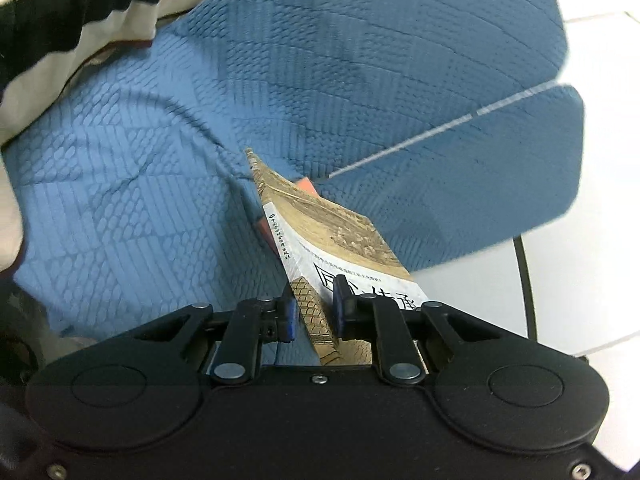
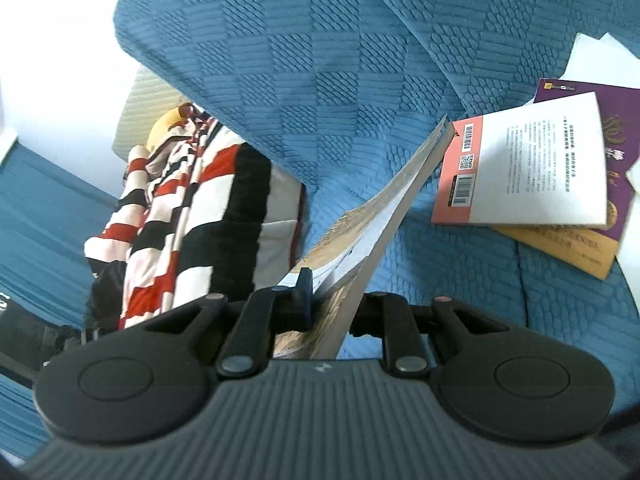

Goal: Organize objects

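Tan-covered book is clamped between both left gripper and right gripper jaws.

Tan-and-white paperback: cover shows a sepia landscape painting above a white band with large black characters. Held clear of the blue sofa, tilted, clamped at its near end between pads in both wrist views. Cover bows slightly.

Stack of books (three at least) at the sofa seat's right edge:
- top: pink-and-white book, back cover up, barcodes and QR code on the pink strip;
- beneath: purple book, gold lettering;
- lowest visible: orange book, corner protruding toward the seat's front edge.
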